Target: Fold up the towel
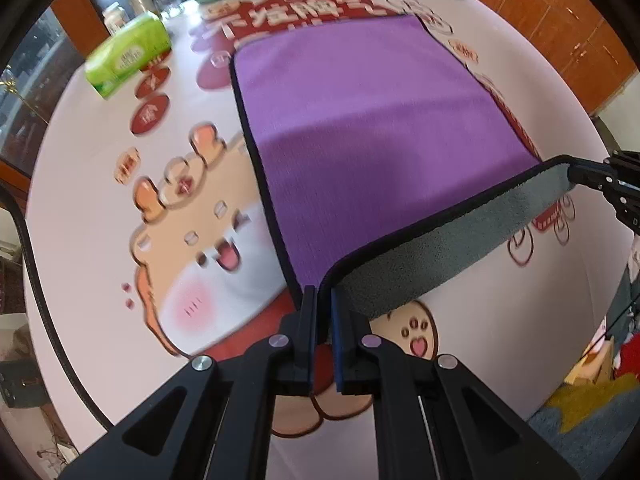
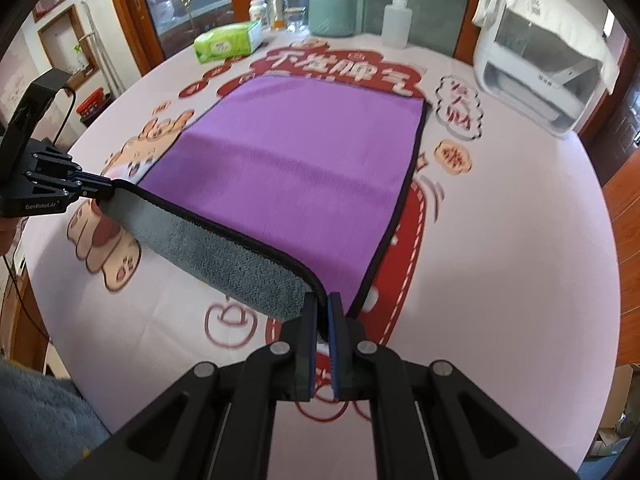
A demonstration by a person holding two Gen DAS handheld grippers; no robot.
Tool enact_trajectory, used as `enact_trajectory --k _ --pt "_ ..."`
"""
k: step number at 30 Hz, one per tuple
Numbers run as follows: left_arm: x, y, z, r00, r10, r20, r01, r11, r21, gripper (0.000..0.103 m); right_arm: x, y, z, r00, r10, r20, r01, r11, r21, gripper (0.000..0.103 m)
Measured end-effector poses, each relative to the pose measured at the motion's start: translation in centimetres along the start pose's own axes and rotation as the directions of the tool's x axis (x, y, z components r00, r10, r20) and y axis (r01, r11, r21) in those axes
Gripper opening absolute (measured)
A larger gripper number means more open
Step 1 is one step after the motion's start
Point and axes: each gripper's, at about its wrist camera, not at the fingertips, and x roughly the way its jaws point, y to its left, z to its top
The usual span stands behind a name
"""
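Round table (image 2: 520,240) under a white cloth printed with red lettering and cartoon animals. Along its far edge stand a white appliance (image 2: 540,68) draped with a cloth, a pale green ceramic jar (image 2: 331,14) with a lid, a white squeeze bottle (image 2: 397,24) with a bent nozzle, a green tissue pack (image 2: 228,42) and several small lidded jars (image 2: 266,10); their contents cannot be made out. None of these touches the towel.

Towel (image 2: 300,160), purple on top, grey beneath, bound in black: its far part lies flat at the table's centre, and its near edge is raised off the cloth with the grey underside (image 1: 440,240) showing.

Left gripper (image 1: 323,300) pinches the near left corner; right gripper (image 2: 323,304) pinches the near right corner. The raised edge runs taut between them.
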Motion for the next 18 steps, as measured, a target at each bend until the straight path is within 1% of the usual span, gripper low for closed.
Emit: enact_trajectory --k 6,13,18 --pt "-2.0 0.7 3.4 0.996 0.067 0.064 -0.067 0.998 -0.013 0.004 -0.9 -1.5 3.3 0.998 -0.033 0.058 0.029 0.998 0.057 0.005" --pt "-2.9 1.9 9.2 0.977 0.169 0.127 -0.165 0.985 -0.041 0.005 -0.7 -3.5 8.7 0.988 -0.102 0.116 0.089 0.99 0.114 0.005" --pt "-3.1 3.4 13.0 0.964 0.213 0.162 -0.201 0.976 -0.089 0.005 0.4 -5.1 12.7 0.981 -0.14 0.135 0.118 0.98 0.159 0.005"
